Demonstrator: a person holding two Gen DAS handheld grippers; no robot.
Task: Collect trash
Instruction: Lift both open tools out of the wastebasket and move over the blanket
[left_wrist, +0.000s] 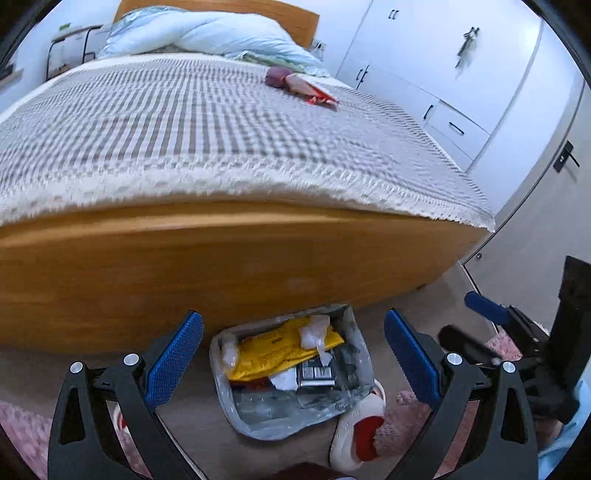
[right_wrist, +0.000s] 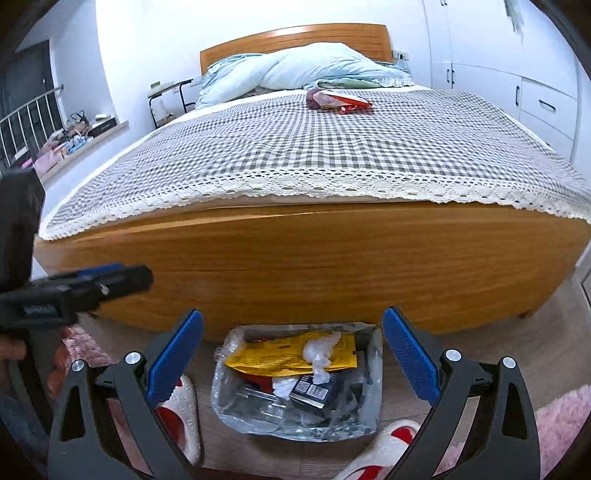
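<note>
Both claws are hanging spread apart and empty over the lined trash bin (right_wrist: 295, 387) at the foot of the bed (right_wrist: 314, 258), left claw (left_wrist: 293, 363) and right claw (right_wrist: 291, 362) each framing its heaped wrappers, likely poised between drops. Remaining trash, a red snack wrapper (right_wrist: 338, 100), is lying far up the checked bedspread (right_wrist: 314, 147) near the pillows; the wooden footboard is standing between, and slippers (right_wrist: 181, 410) are crowding the floor beside the bin.

One bed (right_wrist: 314, 251), one lined bin (right_wrist: 373, 369), two slippers (right_wrist: 181, 402), one red wrapper (right_wrist: 341, 101), one yellow packet (right_wrist: 280, 356).
</note>
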